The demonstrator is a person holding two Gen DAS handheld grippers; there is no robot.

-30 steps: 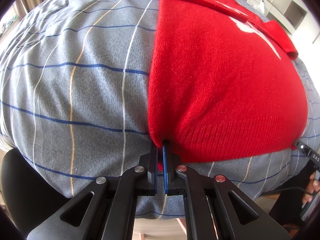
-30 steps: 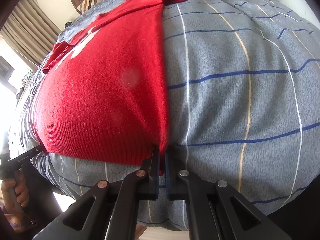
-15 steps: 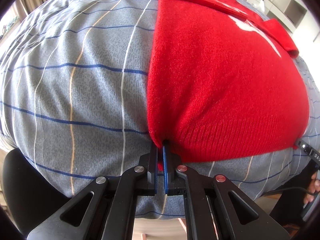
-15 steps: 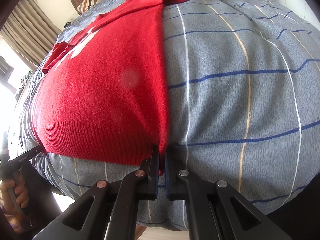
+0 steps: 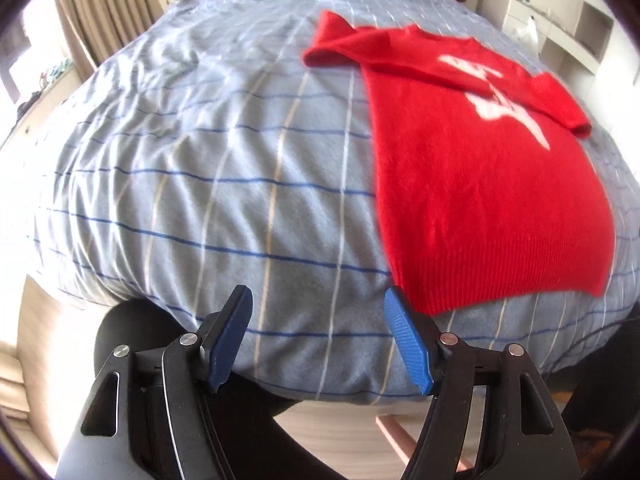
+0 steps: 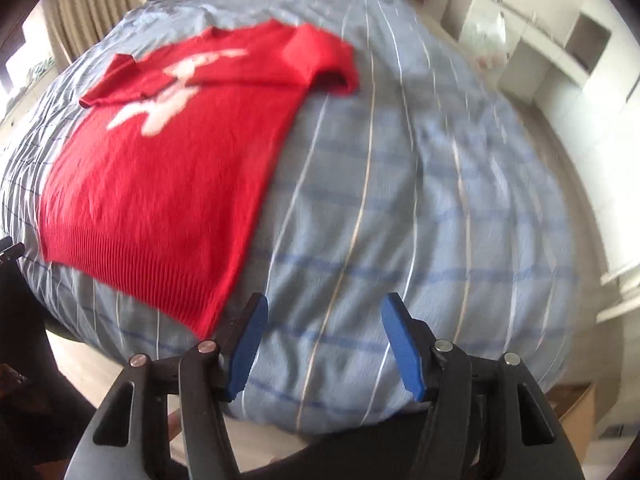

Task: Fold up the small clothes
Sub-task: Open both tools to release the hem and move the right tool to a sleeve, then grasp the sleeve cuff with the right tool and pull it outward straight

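A red knit sweater [image 5: 480, 184] with a white motif lies flat on the bed, both sleeves folded across the chest; it also shows in the right wrist view [image 6: 168, 176]. My left gripper [image 5: 318, 316] is open and empty, raised above the bed's near edge, just left of the sweater's lower left hem corner. My right gripper [image 6: 324, 316] is open and empty, raised just right of the hem's lower right corner.
The bed carries a grey-blue cover [image 5: 200, 184] with blue and cream stripes. Curtains [image 5: 100, 12] hang at the far left. White shelving [image 6: 568, 48] stands at the right. Wooden floor lies below the bed's near edge.
Both grippers let go of the sweater's hem corners, opened wide and pulled back and up from the bed. The sweater stays flat.
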